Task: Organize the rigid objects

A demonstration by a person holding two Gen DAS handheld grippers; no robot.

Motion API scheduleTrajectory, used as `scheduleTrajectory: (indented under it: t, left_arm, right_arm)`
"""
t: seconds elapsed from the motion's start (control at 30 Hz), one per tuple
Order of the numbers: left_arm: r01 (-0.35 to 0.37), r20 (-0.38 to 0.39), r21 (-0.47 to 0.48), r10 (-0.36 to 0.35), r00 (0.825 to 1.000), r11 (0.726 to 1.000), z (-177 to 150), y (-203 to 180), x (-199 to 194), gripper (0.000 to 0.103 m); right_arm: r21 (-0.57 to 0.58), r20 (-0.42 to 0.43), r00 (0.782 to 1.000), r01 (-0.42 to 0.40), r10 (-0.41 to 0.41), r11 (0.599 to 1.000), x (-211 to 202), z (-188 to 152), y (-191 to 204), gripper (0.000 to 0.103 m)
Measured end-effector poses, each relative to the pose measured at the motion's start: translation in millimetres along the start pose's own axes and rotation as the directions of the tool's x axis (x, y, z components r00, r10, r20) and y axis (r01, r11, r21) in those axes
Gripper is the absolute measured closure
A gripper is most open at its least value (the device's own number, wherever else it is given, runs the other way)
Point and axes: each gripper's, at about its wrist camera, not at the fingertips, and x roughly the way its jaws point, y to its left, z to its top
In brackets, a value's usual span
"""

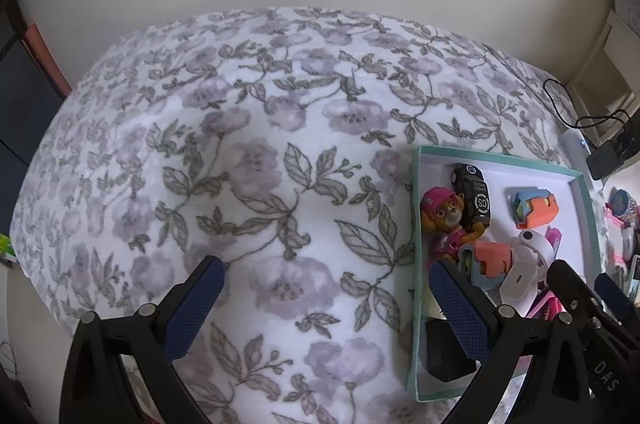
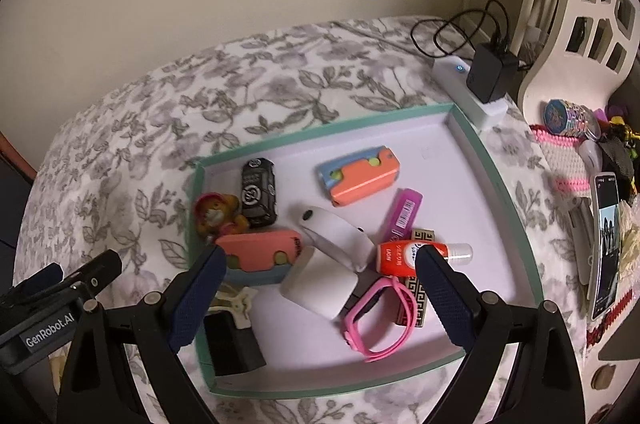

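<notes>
Both grippers — left gripper [image 1: 324, 308], right gripper [image 2: 320, 300] — wide apart, empty (above tray [image 2: 516, 207]).

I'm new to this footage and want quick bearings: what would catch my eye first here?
The shallow teal-rimmed tray on the floral bedspread, crowded with small things. Brightest are the orange-and-blue block towards its far side and the pink watch strap at its near edge. Both hand-held grippers, left and right, stand open and empty.
</notes>
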Motion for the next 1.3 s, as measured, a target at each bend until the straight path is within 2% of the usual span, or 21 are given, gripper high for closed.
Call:
scheduleTrajectory:
  t: [0.37, 0.6, 0.93, 1.3]
  left_arm:
    - [-0.056, 0.023, 0.011, 0.056, 0.998, 0.998, -6, 5, -11, 0.0]
    - [-0.109, 0.012, 0.011, 0.109, 0.994, 0.994, -11, 8, -14, 0.0]
    - [-0.093, 0.017, -0.003, 0.093, 0.996, 0.996, -10, 11, -17, 0.0]
    - [-0.074, 0.032, -0.009, 0.075, 0.997, 0.997, -8, 13, -23, 0.0]
  right_arm:
    - [-0.014, 0.059, 0.997, 0.047, -0.046, 0.999, -13, -10, 7, 0.007]
    - [-0.003, 0.089, 0.995, 0.033, -0.033, 0.999, -21, -13, 5, 0.007]
    - [0.004, 0.126, 0.991, 0.054, -0.054, 0.999, -27, -15, 3, 0.007]
    - [-0.092, 0.154, 0.975, 0.172, -0.157, 0.981, -23, -20, 22, 0.007]
